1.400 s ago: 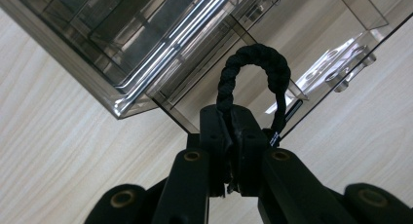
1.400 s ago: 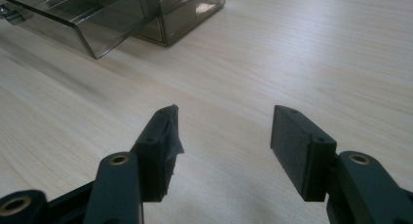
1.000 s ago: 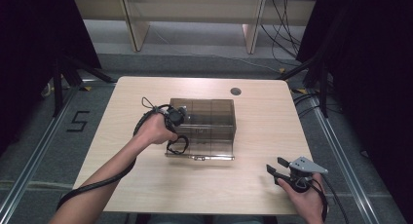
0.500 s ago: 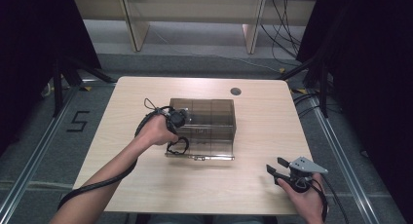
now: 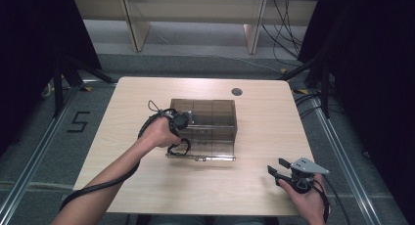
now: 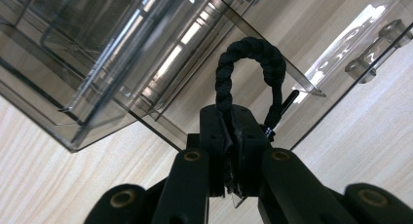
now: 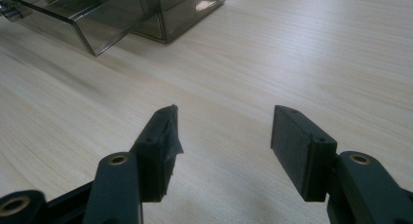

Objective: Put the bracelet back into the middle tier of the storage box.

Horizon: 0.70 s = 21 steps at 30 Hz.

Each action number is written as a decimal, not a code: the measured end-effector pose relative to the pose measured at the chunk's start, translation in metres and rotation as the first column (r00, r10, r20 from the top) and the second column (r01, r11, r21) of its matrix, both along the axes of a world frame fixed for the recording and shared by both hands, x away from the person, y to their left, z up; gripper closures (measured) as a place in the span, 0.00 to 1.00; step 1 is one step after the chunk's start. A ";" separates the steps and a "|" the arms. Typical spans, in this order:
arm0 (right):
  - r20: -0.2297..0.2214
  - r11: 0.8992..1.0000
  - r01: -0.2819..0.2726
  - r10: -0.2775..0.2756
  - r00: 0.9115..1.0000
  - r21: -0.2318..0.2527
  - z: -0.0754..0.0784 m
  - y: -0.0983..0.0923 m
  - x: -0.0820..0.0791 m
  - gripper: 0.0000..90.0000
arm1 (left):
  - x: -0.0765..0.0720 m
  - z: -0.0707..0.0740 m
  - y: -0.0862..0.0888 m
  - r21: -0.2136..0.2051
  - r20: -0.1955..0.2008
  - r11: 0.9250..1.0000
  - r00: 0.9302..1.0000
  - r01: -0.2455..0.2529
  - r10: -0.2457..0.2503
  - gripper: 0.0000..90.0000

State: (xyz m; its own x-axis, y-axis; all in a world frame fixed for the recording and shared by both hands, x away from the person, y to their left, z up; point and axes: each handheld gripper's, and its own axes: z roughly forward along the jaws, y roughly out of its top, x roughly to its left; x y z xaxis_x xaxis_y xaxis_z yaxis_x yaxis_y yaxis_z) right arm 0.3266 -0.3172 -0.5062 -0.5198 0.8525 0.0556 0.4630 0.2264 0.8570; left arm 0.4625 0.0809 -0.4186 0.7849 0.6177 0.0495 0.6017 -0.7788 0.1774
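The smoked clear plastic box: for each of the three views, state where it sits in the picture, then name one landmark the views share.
High view: the smoked clear box sits mid-table, just above the picture's centre.
Left gripper view: the box spreads across the upper left, close up.
Right gripper view: the box lies in the top left corner.
Shared landmark: the light wood table under it.

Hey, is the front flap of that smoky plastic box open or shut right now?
Open. The flap lies folded down on the table in front of the box, and the left gripper pinches the black cord loop attached to it.
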 end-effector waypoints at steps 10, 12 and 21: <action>-0.024 1.000 0.017 -0.017 1.000 0.002 0.000 0.001 -0.001 0.49 | 0.001 -0.006 -0.002 0.019 -0.013 1.000 1.000 0.010 -0.010 0.94; -0.036 1.000 0.021 -0.020 0.999 0.011 0.000 0.002 -0.002 0.49 | 0.001 -0.007 -0.002 0.017 -0.014 1.000 1.000 0.009 -0.009 0.94; -0.036 1.000 0.021 -0.021 0.999 0.010 0.000 0.001 -0.002 0.49 | 0.003 -0.014 -0.002 0.031 -0.028 0.999 0.999 0.017 -0.016 0.94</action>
State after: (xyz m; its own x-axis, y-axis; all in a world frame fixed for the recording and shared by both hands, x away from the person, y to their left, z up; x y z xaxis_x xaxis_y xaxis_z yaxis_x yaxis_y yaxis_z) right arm 0.3244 -0.3159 -0.5058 -0.4990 0.8626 0.0828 0.4980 0.2073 0.8420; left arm 0.4655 0.0788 -0.4331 0.7962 0.6032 0.0461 0.5932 -0.7934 0.1361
